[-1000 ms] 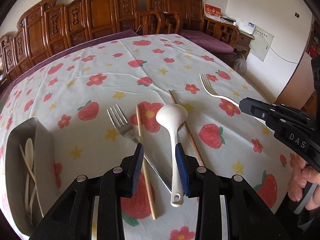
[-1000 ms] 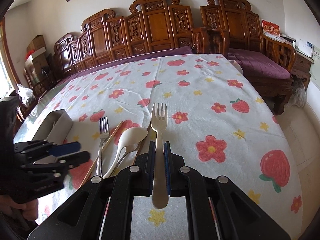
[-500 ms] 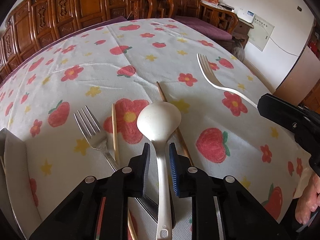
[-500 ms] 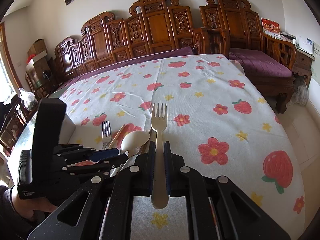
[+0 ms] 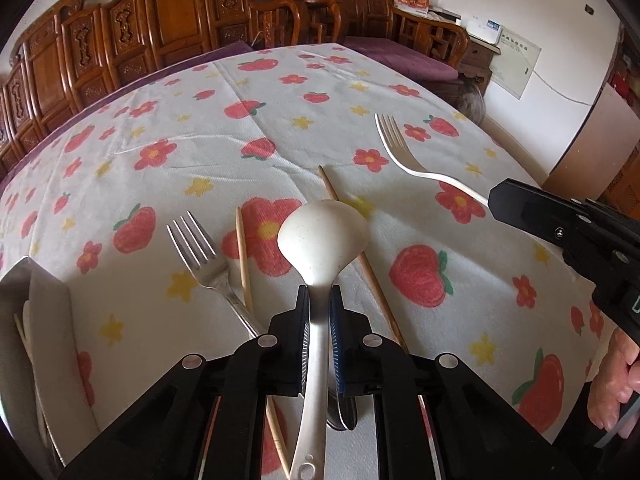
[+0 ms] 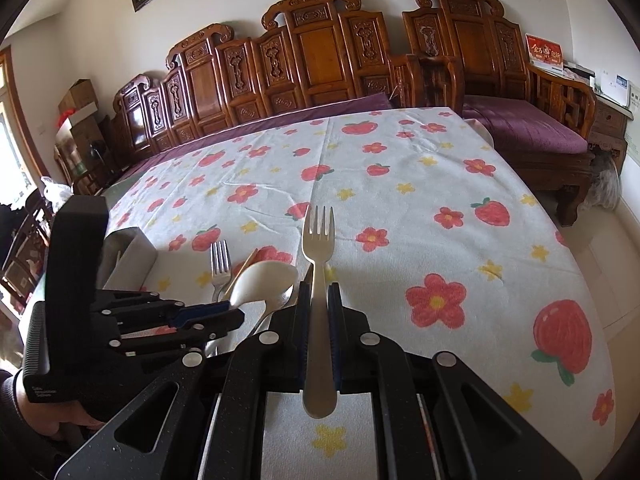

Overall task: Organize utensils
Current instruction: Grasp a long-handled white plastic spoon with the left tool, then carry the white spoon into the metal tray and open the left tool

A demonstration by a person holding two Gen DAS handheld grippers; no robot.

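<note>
Left gripper [image 5: 319,312] jaws tight on white spoon [image 5: 323,236]; right gripper [image 6: 319,304] likewise on white fork [image 6: 318,248]

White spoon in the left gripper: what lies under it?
Under the white spoon, one chopstick crosses the tablecloth; a metal fork and second chopstick lie beside. Anything beneath the gripper is hidden.

open cloth [image 6: 400,208] ahead, right | blockers: metal fork [image 5: 208,268], chopsticks [image 5: 244,256], organizer tray [image 5: 24,320] at left
</note>
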